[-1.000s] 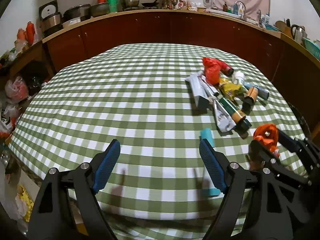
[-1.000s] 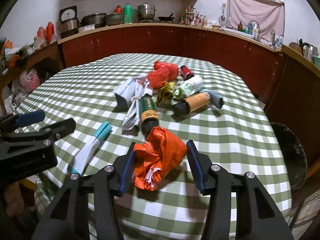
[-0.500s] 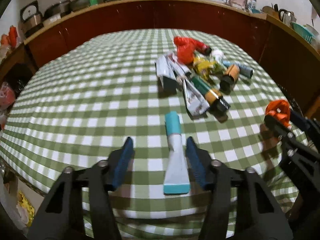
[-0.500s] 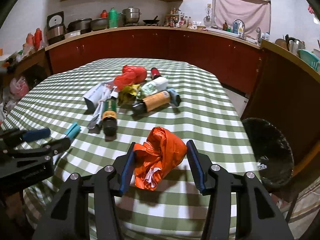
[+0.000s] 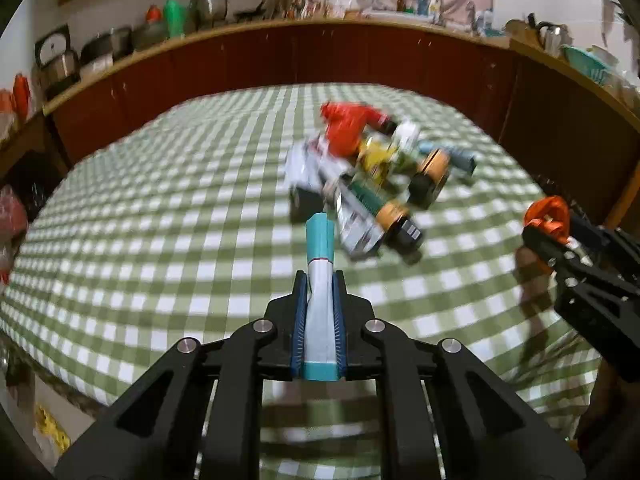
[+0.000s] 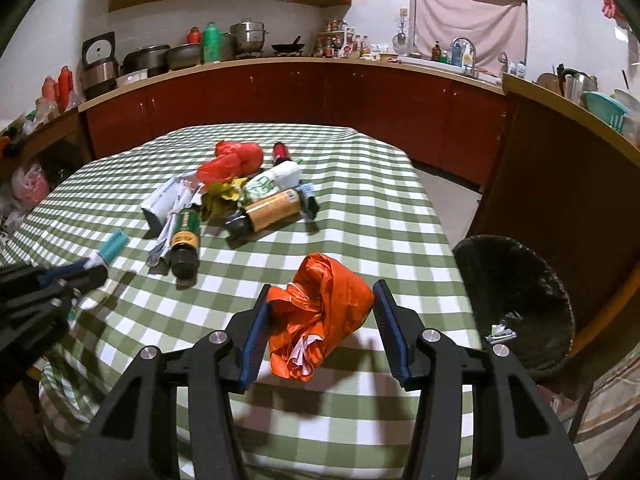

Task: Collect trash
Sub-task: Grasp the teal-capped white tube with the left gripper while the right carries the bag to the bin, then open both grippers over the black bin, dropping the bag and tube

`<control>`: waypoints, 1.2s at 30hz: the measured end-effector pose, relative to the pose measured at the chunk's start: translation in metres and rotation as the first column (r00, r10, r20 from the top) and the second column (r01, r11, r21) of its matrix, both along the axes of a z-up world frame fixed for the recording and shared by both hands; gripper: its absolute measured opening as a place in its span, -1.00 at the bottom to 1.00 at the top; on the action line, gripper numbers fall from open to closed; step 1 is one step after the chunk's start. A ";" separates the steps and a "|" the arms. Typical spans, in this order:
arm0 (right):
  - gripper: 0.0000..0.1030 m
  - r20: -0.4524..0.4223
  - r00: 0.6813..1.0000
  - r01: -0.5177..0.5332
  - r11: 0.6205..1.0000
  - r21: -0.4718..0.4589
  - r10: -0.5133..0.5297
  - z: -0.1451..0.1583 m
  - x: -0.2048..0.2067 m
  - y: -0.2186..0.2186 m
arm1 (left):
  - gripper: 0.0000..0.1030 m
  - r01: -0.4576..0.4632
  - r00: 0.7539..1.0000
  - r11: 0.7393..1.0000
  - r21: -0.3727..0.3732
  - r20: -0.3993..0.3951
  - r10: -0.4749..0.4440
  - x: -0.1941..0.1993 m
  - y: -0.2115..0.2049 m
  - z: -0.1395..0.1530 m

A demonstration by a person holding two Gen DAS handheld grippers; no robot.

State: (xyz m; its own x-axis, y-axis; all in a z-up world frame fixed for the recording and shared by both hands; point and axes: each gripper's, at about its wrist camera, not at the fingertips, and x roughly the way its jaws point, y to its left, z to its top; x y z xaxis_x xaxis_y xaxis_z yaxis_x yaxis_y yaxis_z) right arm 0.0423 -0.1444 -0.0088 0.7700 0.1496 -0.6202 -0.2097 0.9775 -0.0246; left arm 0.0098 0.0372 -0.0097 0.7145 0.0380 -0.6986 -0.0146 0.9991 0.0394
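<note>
a: left tool [image 5: 319, 312]?
b: jaws closing onto the teal-and-white tube [image 5: 319, 280] above the worktop [image 5: 160, 220].
a: right tool [image 6: 320, 324]?
b: clamped on the orange bag [image 6: 320, 312], beside the black bin [image 6: 516, 300].

My white-and-teal tube [image 5: 319, 276] lengthwise between closing jaws at lower centre, crumpled orange bag [image 6: 324, 312] mid-frame.

**What the cameras lose**

From the left wrist, the trash pile [image 5: 368, 172] on the checked table [image 5: 160, 208] is smeared by motion, labels unreadable. The left gripper [image 6: 86, 270] is cut off by the right view's edge. The black bin's [image 6: 516, 296] contents are too dark to tell.
</note>
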 end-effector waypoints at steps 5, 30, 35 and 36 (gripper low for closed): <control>-0.04 0.022 0.999 0.047 0.999 -0.005 -0.047 0.007 0.006 -0.019 | -0.76 0.060 0.997 0.998 -0.019 0.044 -0.059 0.013 -0.025 0.015; -0.04 0.004 0.935 0.354 0.935 -0.021 -0.354 -0.006 0.067 -0.195 | -0.76 0.348 0.937 0.937 -0.021 -0.022 -0.349 0.125 -0.239 -0.011; -0.04 -0.012 0.930 0.367 0.930 -0.014 -0.367 -0.013 0.077 -0.211 | -0.75 0.359 0.932 0.933 -0.008 -0.045 -0.358 0.145 -0.265 -0.019; -0.04 -0.015 0.929 0.368 0.930 -0.012 -0.369 -0.014 0.078 -0.214 | -0.75 0.359 0.931 0.933 -0.013 -0.057 -0.360 0.150 -0.268 -0.020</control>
